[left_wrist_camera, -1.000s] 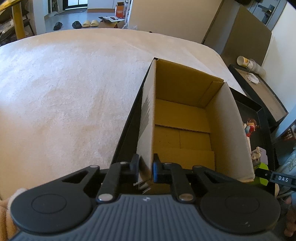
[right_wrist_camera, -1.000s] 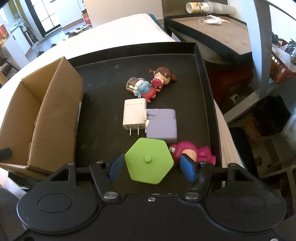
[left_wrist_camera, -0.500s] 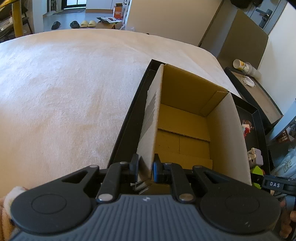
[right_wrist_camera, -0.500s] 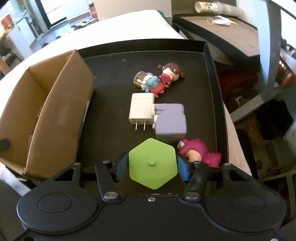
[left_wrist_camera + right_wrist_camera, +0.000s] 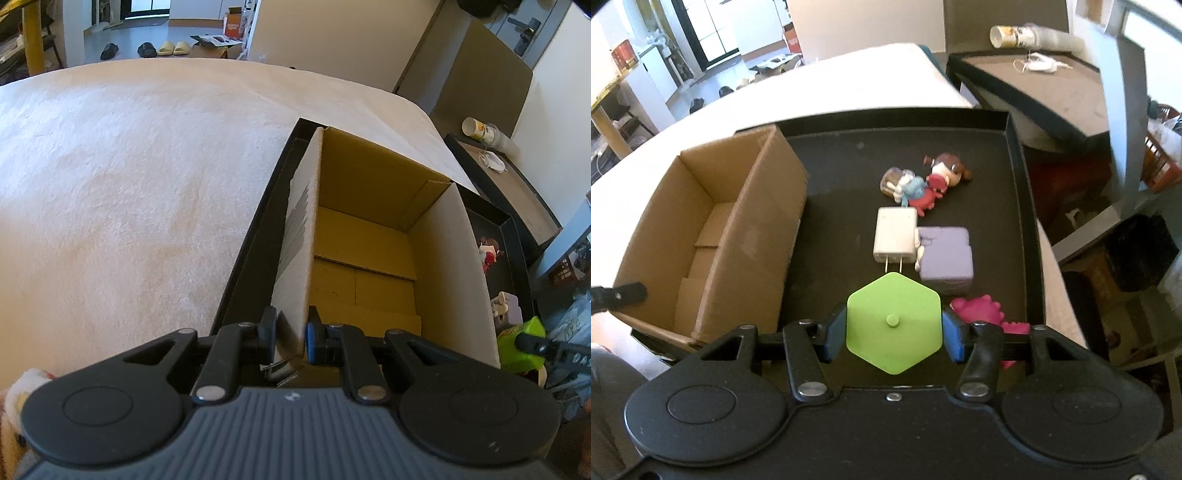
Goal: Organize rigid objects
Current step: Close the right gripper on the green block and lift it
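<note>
My right gripper (image 5: 894,334) is shut on a green hexagonal block (image 5: 894,321) and holds it above the black tray (image 5: 831,162). Below it lie a white plug charger (image 5: 895,234), a purple block (image 5: 945,254), a pink figure (image 5: 979,308) and small toy figures (image 5: 923,181). My left gripper (image 5: 290,334) is shut on the near left wall of the open cardboard box (image 5: 369,236), which stands in the tray's left part. The box (image 5: 713,229) looks empty. The green block also shows in the left wrist view (image 5: 521,347).
The tray lies on a cream fleece-covered surface (image 5: 129,192). A second dark tray (image 5: 1052,88) with a paper cup stack (image 5: 1027,37) and a face mask (image 5: 1039,66) stands beyond to the right. Floor clutter lies off the right edge.
My right gripper has closed on the green block and lifted it off the tray. The left gripper has kept its hold on the box wall while that view shifted slightly.
</note>
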`<state>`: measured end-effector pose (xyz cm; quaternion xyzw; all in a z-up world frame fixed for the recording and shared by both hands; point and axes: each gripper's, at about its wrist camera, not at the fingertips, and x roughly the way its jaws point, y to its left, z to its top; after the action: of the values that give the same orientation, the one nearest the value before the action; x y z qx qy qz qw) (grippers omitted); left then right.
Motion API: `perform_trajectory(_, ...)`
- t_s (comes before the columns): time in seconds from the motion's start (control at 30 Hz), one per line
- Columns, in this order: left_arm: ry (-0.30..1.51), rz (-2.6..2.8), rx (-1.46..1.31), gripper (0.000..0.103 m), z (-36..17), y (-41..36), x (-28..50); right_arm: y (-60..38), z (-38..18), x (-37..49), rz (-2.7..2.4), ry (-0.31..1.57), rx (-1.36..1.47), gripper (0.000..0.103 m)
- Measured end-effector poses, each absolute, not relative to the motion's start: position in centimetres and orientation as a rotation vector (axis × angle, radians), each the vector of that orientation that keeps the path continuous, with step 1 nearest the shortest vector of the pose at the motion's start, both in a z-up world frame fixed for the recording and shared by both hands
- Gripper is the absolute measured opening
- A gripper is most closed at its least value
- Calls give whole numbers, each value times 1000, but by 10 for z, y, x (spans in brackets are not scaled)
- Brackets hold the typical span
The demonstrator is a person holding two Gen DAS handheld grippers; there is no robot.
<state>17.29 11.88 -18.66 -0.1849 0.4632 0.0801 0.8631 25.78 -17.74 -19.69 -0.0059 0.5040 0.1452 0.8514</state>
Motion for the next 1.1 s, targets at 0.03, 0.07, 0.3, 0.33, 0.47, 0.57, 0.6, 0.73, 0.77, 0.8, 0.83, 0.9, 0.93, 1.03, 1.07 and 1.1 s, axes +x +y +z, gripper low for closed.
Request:
perform_trajectory(0.03,972,168,-387,14,-187,119,173,-177,-193,258,309,1058,-4,52)
perform_trajectory(0.07,972,170,-389,14,-187,119,173,-177,-188,257,314,1050,2,52)
perform_trajectory(0.3,968,172,-381,15,-185,117,171,-165,-163,250,350,989,-8,52)
perform_trajectory(0.33,969,172,-380,14,-185,117,171,-163,-160,249,355,982,-10,52)
perform_trajectory(0.47,971,174,-386,15,-185,118,171,-158,-151,245,378,956,0,52)
perform_trajectory(0.57,970,178,-393,15,-185,120,172,-158,-144,241,384,957,10,52)
perform_trajectory(0.6,968,179,-394,15,-185,120,172,-159,-142,239,383,960,17,52)
perform_trajectory(0.73,962,178,-392,15,-185,119,170,-163,-138,233,403,980,33,52)
perform_trajectory(0.77,960,177,-393,15,-185,119,170,-164,-138,232,409,985,29,52)
perform_trajectory(0.8,959,175,-394,15,-185,119,169,-163,-137,231,414,988,27,52)
perform_trajectory(0.83,958,174,-396,15,-186,120,169,-163,-137,230,417,991,25,52)
perform_trajectory(0.9,957,173,-398,15,-186,120,169,-161,-135,229,424,989,23,52)
perform_trajectory(0.93,957,173,-398,15,-186,120,169,-159,-133,228,429,986,22,52)
perform_trajectory(1.03,954,170,-401,15,-185,120,169,-153,-131,227,442,979,14,52)
perform_trajectory(1.07,953,169,-401,15,-185,120,168,-150,-130,228,446,977,10,52)
perform_trajectory(1.1,953,167,-402,15,-185,120,169,-148,-130,229,451,975,12,52)
